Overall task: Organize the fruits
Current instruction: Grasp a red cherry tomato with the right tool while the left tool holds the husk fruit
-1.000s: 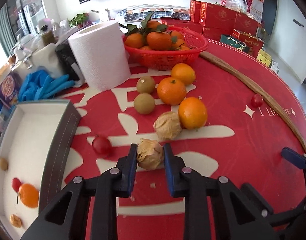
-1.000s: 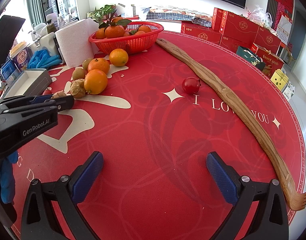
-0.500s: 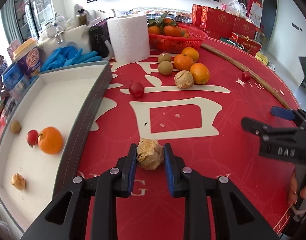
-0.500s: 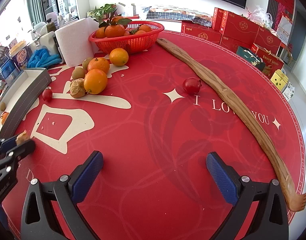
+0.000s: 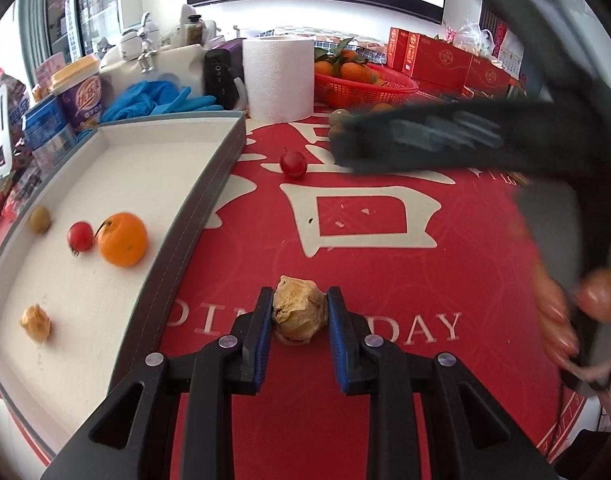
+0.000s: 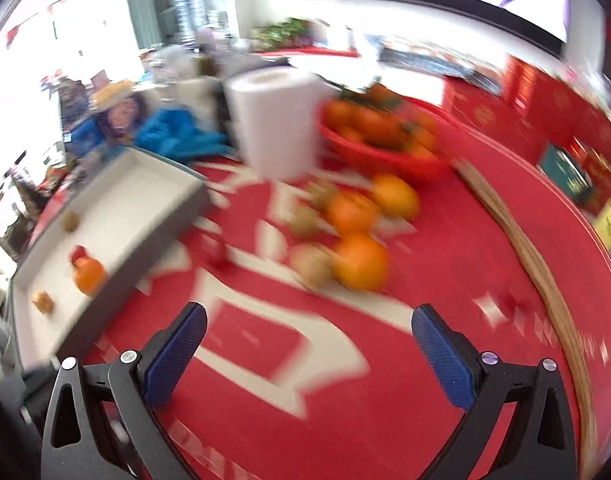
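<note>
My left gripper is shut on a wrinkled tan fruit, held just above the red tablecloth to the right of the white tray. Inside the tray lie an orange, a small red fruit, a small brown fruit and another wrinkled tan fruit. My right gripper is open and empty over the cloth, facing a blurred pile of oranges and a wrinkled tan fruit. It crosses the left wrist view as a dark blur, with the person's fingers on its handle.
A small red fruit lies loose on the cloth near the tray's far corner. A paper towel roll and a red basket of oranges stand at the back. Blue gloves, snack tubs and red gift boxes crowd the edges.
My left gripper carried the wrinkled fruit back from the fruit pile to beside the tray. My right gripper swung left toward the pile, blurring its view, and now crosses the left wrist view.
</note>
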Available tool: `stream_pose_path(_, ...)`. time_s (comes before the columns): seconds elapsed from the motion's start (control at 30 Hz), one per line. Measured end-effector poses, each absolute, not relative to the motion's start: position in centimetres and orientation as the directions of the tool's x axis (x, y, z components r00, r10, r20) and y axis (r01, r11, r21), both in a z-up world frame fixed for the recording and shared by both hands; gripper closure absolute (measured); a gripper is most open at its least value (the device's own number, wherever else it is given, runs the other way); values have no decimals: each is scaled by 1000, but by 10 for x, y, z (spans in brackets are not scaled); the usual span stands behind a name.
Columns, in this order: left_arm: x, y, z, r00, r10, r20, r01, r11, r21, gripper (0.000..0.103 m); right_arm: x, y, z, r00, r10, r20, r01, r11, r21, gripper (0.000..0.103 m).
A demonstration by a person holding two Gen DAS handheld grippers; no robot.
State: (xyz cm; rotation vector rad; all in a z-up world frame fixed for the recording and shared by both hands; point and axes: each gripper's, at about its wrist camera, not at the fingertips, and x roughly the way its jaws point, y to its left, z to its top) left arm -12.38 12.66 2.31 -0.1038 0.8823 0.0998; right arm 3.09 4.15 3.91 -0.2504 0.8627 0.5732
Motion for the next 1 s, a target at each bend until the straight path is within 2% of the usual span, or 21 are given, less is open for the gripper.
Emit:
stream_pose_path(0.07,-128,129,23,636,50,-770,-141,989,-52,74,35,66,34,516,364,-775,-594,804,-18,1)
stream_pose_path(0.2,-134,131,22,644,58,-763,-146,988,-48,73,43,99,10,451,340,-826,-626,779,-21,28)
stream_pose_path(0.27,-136,130,22,649,64,-758,-145,989,-41,73,44,103,2,433,337,-836,-627,779,-11,29)
stream_pose_path(0.33,-136,128,22,650,75,-757,-145,989,-27,73,42,106,-2,457,326,-827,-624,780,-38,35)
stream_pose_path(0.37,-135,127,22,650,81,-756,-144,989,-18,73,41,108,-3,456,336,-825,-631,775,-33,45)
stream_pose_path(0.4,-136,126,22,651,82,-755,-143,990,-16,73,39,109,-3,458,337,-823,-635,772,-37,64)
stream_pose_path(0.43,-136,126,22,652,81,-754,-142,990,-17,73,37,109,-2,451,341,-824,-640,768,-33,75)
stream_pose_path(0.47,-136,127,22,653,74,-754,-142,990,-26,73,37,108,-2,447,335,-829,-638,770,-33,81)
stream_pose_path(0.63,-140,135,23,661,19,-750,-143,985,-101,74,36,79,5,369,406,-836,-612,783,110,81)
stream_pose_path(0.73,-145,134,31,687,17,-726,-124,988,-95,74,38,56,12,333,454,-826,-576,792,203,81)
stream_pose_path(1.0,-164,142,69,757,21,-653,-114,988,-100,74,25,39,37,351,469,-810,-546,805,230,81)
